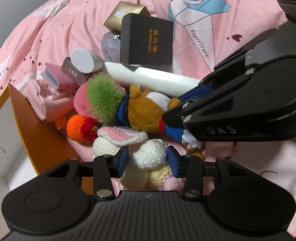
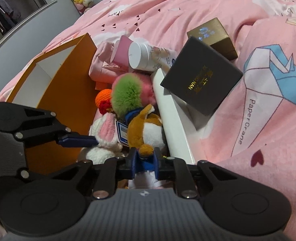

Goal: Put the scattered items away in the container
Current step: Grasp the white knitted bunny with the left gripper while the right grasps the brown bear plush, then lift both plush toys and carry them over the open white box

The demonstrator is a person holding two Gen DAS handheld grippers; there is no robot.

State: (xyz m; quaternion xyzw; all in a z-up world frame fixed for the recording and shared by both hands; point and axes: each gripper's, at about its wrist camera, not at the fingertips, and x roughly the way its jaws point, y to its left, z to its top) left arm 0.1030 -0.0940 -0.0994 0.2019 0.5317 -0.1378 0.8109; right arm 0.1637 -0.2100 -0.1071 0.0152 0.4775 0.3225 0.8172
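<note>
A pile of toys and boxes lies on a pink bedspread beside an orange box [image 1: 25, 120] with a white inside. My left gripper [image 1: 147, 158] is closed around a white crocheted bunny [image 1: 148, 152], pads touching both sides. My right gripper [image 2: 146, 160] is shut on the leg of a brown plush bear [image 2: 146, 128] in blue clothes; it also shows in the left wrist view [image 1: 174, 118] on the bear [image 1: 144, 114]. A green and pink pompom [image 1: 103, 98], an orange crochet ball [image 1: 77, 128] and a black box [image 1: 147, 40] lie around them.
A white flat lid [image 2: 174, 124] lies under the black box [image 2: 200, 80]. A gold box [image 2: 214, 36], a white tube [image 2: 146, 56], a small pink box [image 2: 121, 50] and pink cloth [image 2: 101, 60] sit behind. The orange box [image 2: 67, 84] stands left of the pile.
</note>
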